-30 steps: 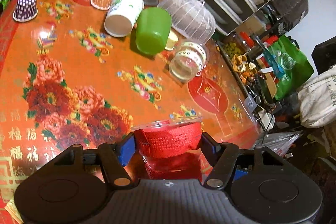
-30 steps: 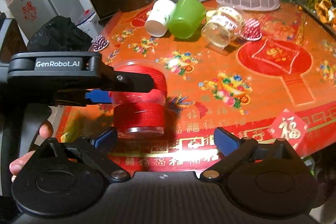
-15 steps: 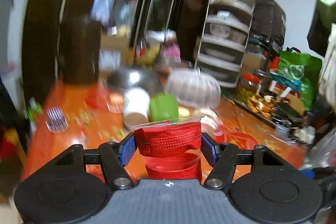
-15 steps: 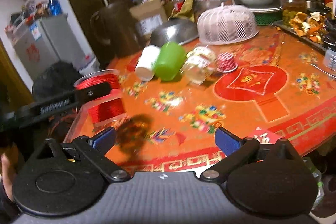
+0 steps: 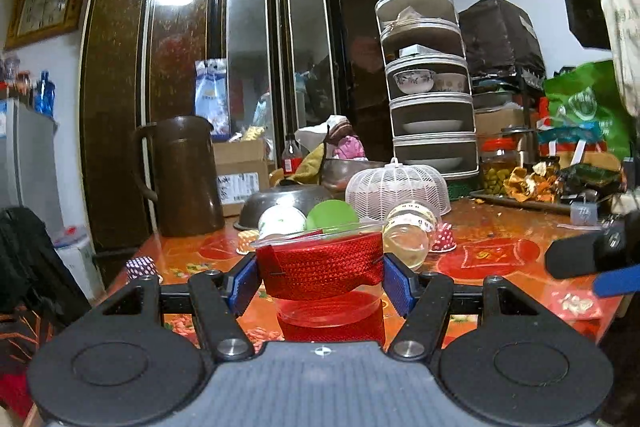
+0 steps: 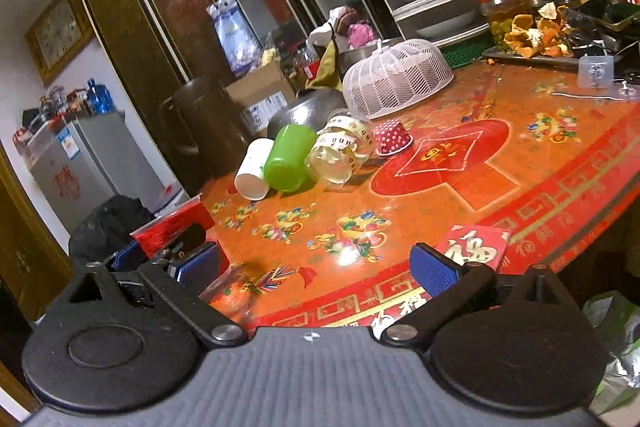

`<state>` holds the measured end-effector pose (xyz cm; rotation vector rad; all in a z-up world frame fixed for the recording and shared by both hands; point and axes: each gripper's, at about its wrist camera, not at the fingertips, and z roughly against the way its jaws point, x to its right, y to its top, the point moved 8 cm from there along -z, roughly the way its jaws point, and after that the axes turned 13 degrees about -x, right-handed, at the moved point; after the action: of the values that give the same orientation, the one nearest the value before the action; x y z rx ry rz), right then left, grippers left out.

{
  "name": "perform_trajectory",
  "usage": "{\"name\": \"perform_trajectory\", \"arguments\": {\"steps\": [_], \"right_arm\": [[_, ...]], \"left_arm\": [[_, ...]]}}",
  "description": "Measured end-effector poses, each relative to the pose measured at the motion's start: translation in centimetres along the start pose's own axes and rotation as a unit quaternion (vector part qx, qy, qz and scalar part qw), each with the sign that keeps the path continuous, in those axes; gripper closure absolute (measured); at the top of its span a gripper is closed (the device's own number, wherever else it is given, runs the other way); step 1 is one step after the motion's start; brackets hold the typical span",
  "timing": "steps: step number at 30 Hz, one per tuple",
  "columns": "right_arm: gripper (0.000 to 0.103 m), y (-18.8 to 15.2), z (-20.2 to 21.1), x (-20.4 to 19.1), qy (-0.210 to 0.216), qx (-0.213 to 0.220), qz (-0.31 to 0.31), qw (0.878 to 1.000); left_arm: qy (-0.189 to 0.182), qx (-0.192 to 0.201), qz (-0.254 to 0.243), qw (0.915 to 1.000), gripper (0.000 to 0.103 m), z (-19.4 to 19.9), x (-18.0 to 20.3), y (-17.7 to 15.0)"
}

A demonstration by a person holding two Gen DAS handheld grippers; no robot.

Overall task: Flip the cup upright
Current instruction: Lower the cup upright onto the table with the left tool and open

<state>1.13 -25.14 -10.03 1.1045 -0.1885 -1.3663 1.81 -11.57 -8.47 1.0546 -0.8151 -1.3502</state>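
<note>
My left gripper (image 5: 320, 281) is shut on a clear plastic cup with a red band (image 5: 320, 267), its rim up, held level at the near edge of the orange table (image 5: 492, 227). The cup also shows at the left of the right wrist view (image 6: 172, 227). My right gripper (image 6: 316, 267) is open and empty above the table's front edge, to the right of the cup. A white paper cup (image 6: 252, 171), a green cup (image 6: 288, 159) and a glass jar (image 6: 340, 155) lie on their sides farther back.
A white mesh food cover (image 6: 396, 79), a metal bowl (image 6: 308, 115) and a brown jug (image 5: 180, 175) stand at the back. A small dotted paper cup (image 6: 392, 143) sits upside down by the jar. A red card (image 6: 476, 247) lies near the front edge.
My left gripper has turned the red-banded cup from looking down at the table to level, rim up. My right gripper has drawn back and to the right.
</note>
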Motion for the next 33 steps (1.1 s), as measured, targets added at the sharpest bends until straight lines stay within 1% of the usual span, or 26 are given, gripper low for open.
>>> {"name": "perform_trajectory", "arguments": {"steps": [4, 9, 14, 18, 21, 27, 31, 33], "right_arm": [[0.002, -0.4, 0.4, 0.1, 0.002, 0.006, -0.002, 1.0], [0.002, -0.8, 0.2, -0.1, 0.002, 0.004, 0.006, 1.0], [0.002, -0.9, -0.1, -0.8, 0.018, -0.004, 0.007, 1.0], [0.002, -0.8, -0.3, -1.3, 0.018, -0.006, 0.013, 1.0], [0.001, -0.8, -0.4, -1.6, 0.016, -0.006, 0.016, 1.0], [0.001, -0.9, -0.8, -2.3, 0.016, -0.014, 0.023, 1.0], [0.001, -0.9, -0.8, -3.0, 0.017, -0.016, 0.03, 0.999], [0.001, -0.9, -0.8, -3.2, 0.017, -0.015, 0.034, 0.999]], "left_arm": [[0.01, 0.0, -0.013, 0.9999, 0.035, 0.0, 0.5, -0.8], [0.01, -0.008, -0.017, 0.9998, 0.035, -0.2, 0.3, -1.5], [0.0, -0.013, -0.017, 0.9998, 0.035, 0.0, 0.2, -2.0], [-0.007, -0.015, -0.02, 0.9997, 0.035, 0.3, 0.2, -2.3], [-0.022, -0.024, -0.017, 0.9993, 0.035, 0.7, -0.1, -2.5], [-0.034, -0.032, -0.028, 0.9985, 0.031, 1.3, 0.0, -2.8], [-0.052, -0.06, -0.03, 0.9964, 0.031, 0.7, 0.0, -3.4], [-0.052, -0.073, -0.032, 0.9954, 0.027, 0.4, 0.0, -3.9]]}}
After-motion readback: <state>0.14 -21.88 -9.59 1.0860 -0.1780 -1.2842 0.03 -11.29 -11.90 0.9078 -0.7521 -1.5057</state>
